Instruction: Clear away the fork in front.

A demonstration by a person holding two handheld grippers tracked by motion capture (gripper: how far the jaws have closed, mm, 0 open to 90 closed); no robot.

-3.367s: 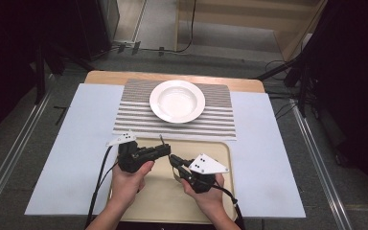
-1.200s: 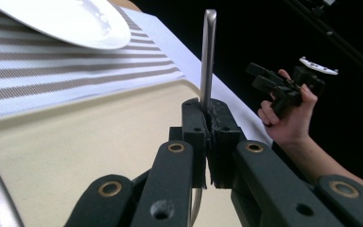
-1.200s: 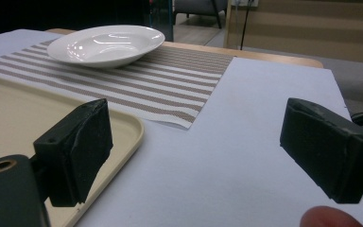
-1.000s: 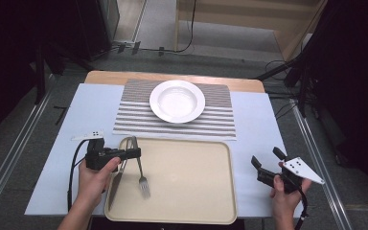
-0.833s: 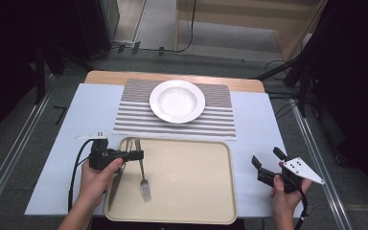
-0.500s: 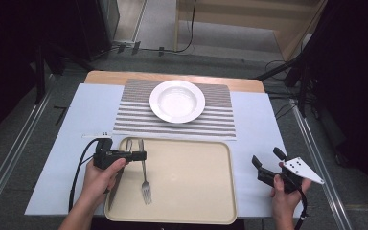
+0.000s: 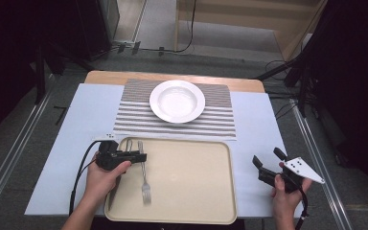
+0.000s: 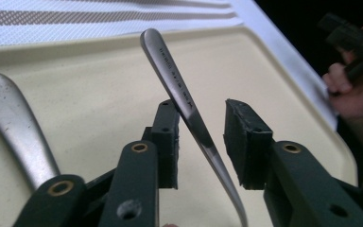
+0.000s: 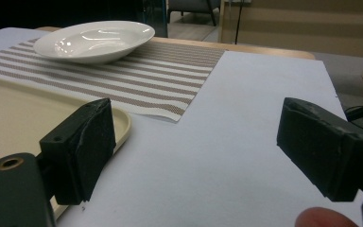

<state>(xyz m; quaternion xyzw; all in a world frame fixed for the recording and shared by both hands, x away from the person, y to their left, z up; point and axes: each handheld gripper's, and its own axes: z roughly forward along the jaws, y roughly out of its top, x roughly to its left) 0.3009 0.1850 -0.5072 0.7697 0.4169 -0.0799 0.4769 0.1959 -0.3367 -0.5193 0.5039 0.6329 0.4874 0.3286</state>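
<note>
- Step in hand, as I judge it: letting the fork (image 7: 144, 172) go on the tray (image 7: 201, 191). The left gripper (image 7: 135, 156) jaws have just been opening; in the left gripper view the fork handle (image 8: 184, 99) stands between the pads w/ a gap to the right pad, seemingly leaning on the left one (no squeeze).
- To do it well: open wider before backing off, pull straight back along the handle so neither pad drags it; mind the second utensil (image 8: 14, 118) just beside.
- Fork lies on the tray's left part, tines toward the person, handle end up by the far rim.
- Left hand (image 7: 103, 177) holds its gripper low & level over the tray's far-left corner, pointing across.
- Right gripper (image 7: 268, 163) hangs off the tray's right side over the white sheet (image 7: 268, 124), jaws wide apart, nothing between.
</note>
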